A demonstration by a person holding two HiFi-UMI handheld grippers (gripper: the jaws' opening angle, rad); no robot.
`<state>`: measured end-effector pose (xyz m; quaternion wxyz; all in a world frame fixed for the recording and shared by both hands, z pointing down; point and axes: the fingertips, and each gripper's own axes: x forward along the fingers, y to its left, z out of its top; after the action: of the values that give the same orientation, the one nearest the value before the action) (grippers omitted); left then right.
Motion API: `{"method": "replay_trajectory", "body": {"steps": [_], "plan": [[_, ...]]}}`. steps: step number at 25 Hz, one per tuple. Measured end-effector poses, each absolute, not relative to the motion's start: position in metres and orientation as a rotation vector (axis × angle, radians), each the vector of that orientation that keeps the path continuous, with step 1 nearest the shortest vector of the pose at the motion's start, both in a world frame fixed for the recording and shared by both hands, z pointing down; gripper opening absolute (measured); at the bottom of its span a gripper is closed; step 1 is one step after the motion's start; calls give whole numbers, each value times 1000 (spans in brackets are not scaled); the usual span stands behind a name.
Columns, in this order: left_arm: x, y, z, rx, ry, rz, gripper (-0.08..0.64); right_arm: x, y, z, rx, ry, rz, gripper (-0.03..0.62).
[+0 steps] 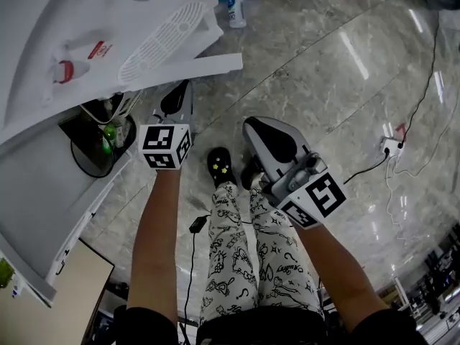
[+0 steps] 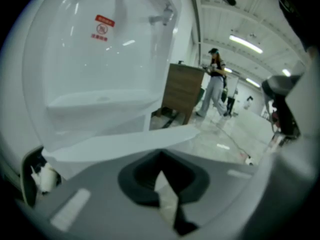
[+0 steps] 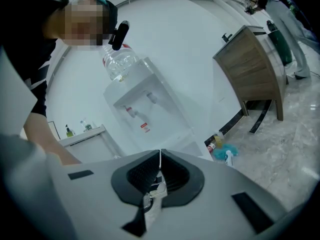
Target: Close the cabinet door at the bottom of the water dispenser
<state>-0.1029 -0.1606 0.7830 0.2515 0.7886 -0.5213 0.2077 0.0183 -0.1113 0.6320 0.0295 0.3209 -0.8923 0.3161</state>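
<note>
Marble floor (image 1: 323, 63) | cabinet door (image 1: 205, 65) just before left gripper (image 1: 176, 98) | right gripper (image 1: 253, 129) farther | both clenched

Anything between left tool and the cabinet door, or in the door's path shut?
Nothing visible between the left tool and the open cabinet door; its edge lies just ahead of the shut jaws. A dark round item and something green sit in the cabinet opening; can't tell if they stick out.
</note>
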Motion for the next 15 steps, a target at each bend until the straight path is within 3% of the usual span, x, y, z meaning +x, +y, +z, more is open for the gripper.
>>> {"method": "replay_trajectory", "body": {"steps": [15], "plan": [[-127,-225,812,1970,-1479,469,-2,61,-166,645,1195,-2669,1072,17]]}}
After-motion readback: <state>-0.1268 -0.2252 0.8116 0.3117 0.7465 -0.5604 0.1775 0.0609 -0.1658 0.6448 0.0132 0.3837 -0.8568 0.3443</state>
